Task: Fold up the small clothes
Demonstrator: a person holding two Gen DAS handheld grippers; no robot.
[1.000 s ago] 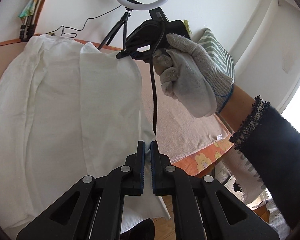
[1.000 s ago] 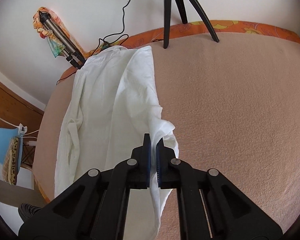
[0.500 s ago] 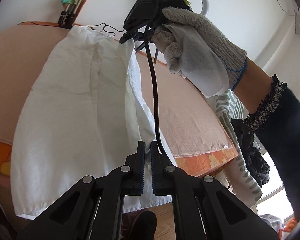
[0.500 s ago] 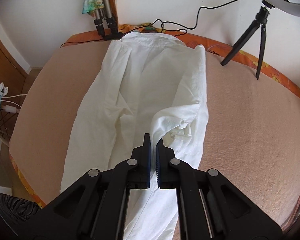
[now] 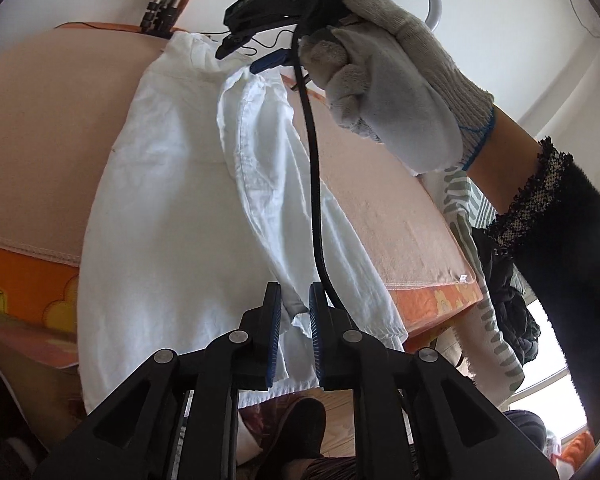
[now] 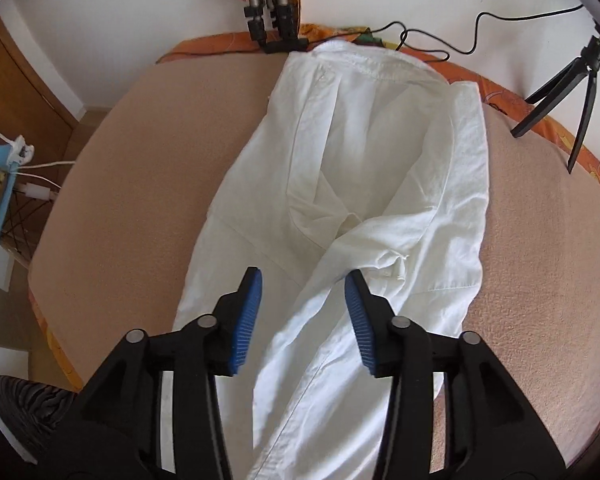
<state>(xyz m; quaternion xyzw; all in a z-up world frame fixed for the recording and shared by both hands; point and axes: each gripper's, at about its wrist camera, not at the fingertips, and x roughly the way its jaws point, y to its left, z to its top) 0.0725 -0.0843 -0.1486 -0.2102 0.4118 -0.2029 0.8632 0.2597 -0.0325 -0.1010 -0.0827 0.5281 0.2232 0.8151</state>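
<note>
White trousers [image 6: 352, 184] lie lengthwise on the tan blanket, waistband at the far end, one leg folded over the other. They also show in the left wrist view [image 5: 171, 208], legs hanging over the near edge. My right gripper [image 6: 303, 276] is open above the folded leg, holding nothing. It shows from below in the left wrist view [image 5: 255, 52], held by a gloved hand [image 5: 388, 84]. My left gripper [image 5: 294, 300] has its jaws slightly apart with a corner of the trouser hem lying between them.
A ring light on a black tripod [image 6: 568, 84] stands at the far right of the bed. Folded tripod legs [image 6: 267, 20] and cables [image 6: 420, 40] lie at the far edge. The bed's orange side [image 5: 23, 276] and wooden floor are below. Striped and dark clothes [image 5: 504, 300] hang at right.
Both grippers were shut on the trouser leg. The right gripper has opened wide and dropped the cloth onto the trousers. The left gripper's jaws have parted a little.
</note>
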